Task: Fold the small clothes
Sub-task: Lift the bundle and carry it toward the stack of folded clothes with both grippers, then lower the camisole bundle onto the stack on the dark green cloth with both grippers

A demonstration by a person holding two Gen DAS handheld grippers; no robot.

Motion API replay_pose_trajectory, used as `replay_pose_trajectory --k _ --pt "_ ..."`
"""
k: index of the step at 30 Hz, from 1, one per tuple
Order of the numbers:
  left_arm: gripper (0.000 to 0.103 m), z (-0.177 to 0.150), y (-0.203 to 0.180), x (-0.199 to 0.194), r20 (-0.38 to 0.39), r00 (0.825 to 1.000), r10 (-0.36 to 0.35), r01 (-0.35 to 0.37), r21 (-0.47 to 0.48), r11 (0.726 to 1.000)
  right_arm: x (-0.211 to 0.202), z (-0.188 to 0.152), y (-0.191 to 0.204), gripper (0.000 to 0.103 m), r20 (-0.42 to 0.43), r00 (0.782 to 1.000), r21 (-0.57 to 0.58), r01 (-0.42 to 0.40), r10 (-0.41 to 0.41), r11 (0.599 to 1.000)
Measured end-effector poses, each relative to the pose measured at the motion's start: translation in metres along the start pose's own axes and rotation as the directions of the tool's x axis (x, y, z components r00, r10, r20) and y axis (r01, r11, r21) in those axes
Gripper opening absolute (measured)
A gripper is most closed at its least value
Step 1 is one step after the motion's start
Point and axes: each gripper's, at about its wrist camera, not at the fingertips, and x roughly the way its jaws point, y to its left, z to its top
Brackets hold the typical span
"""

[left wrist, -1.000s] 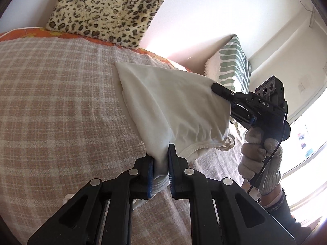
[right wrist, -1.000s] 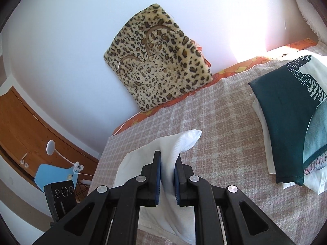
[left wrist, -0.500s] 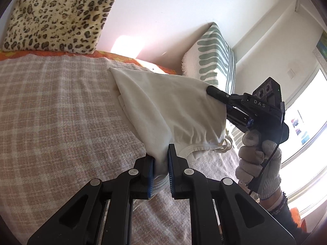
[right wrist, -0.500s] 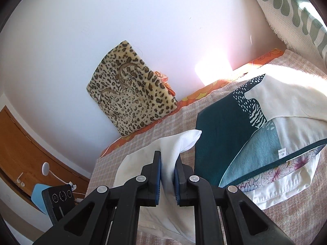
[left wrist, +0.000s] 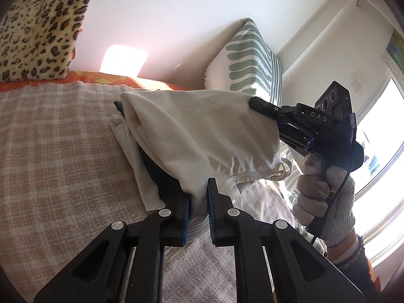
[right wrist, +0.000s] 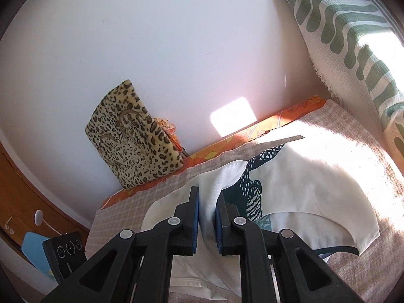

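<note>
Left gripper [left wrist: 198, 208] and right gripper [right wrist: 207, 218] each clamp one cream cotton garment [left wrist: 202, 136], lifted over a folded stack of clothes [right wrist: 303, 197] near the checked bedspread's [left wrist: 58, 151] head edge. One leopard-print bag [right wrist: 131, 136], one green-striped cushion [left wrist: 255, 58] against the wall. Stack count unclear.

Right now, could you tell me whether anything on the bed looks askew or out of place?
Nothing looks damaged or spilled. The white garment is held off the bed between the left gripper and right gripper, so it sags and wrinkles. Beneath it, the pile of folded clothes is stacked unevenly, with edges fanning out.
</note>
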Motion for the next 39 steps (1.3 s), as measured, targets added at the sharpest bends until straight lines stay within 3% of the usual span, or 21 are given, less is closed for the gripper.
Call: replay_pose_trajectory --k 15,17,19,20,21,23,29,32,34,36,37,39 --pt "0.01 0.006 -0.012 0.046 -0.028 0.998 0.058 -0.056 0.083 0.995 0.014 0.042 -0.051 0.002 0.028 0.992 -0.017 0.12 -0.12 0.993" --pt "0.01 0.004 -0.009 0.041 -0.029 0.998 0.054 -0.051 0.079 0.996 0.018 0.041 -0.059 0.009 0.012 0.992 -0.012 0.127 -0.127 0.992" --pt "0.01 0.002 -0.007 0.038 -0.037 0.998 0.057 -0.054 0.085 0.995 0.023 0.039 -0.069 0.022 -0.003 0.993 -0.005 0.12 -0.12 0.993" --pt "0.01 0.004 -0.008 0.039 -0.041 0.997 0.059 -0.055 0.084 0.995 0.026 0.038 -0.073 0.038 -0.008 0.994 -0.006 0.112 -0.113 0.994" --pt "0.01 0.003 -0.007 0.039 -0.045 0.997 0.062 -0.058 0.083 0.995 0.03 0.037 -0.076 0.041 -0.017 0.994 -0.006 0.107 -0.107 0.994" --pt "0.01 0.002 -0.006 0.038 -0.049 0.997 0.064 -0.06 0.083 0.995 0.043 0.034 -0.084 0.041 -0.062 0.993 -0.008 0.102 -0.103 0.995" --pt "0.01 0.0 -0.006 0.044 -0.056 0.995 0.079 -0.074 0.095 0.993 0.084 0.024 -0.101 0.041 -0.17 0.965 -0.019 0.197 -0.197 0.98" --pt "0.01 -0.001 -0.005 0.046 -0.06 0.995 0.082 -0.076 0.095 0.993 0.096 0.02 -0.108 0.044 -0.214 0.957 -0.012 0.198 -0.196 0.98" --pt "0.01 -0.002 -0.004 0.047 -0.063 0.994 0.086 -0.08 0.095 0.992 0.099 0.017 -0.109 0.043 -0.228 0.953 -0.023 0.201 -0.201 0.979" --pt "0.01 -0.003 -0.003 0.047 -0.065 0.994 0.091 -0.085 0.098 0.992 0.097 0.014 -0.108 0.024 -0.224 0.961 -0.006 0.166 -0.163 0.986" --pt "0.01 -0.004 -0.004 0.047 -0.066 0.994 0.092 -0.085 0.098 0.992 0.095 0.013 -0.107 0.023 -0.218 0.964 -0.001 0.154 -0.151 0.988" --pt "0.01 -0.005 -0.004 0.047 -0.066 0.993 0.094 -0.087 0.099 0.991 0.087 0.012 -0.097 0.011 -0.197 0.966 -0.039 0.16 -0.164 0.986"
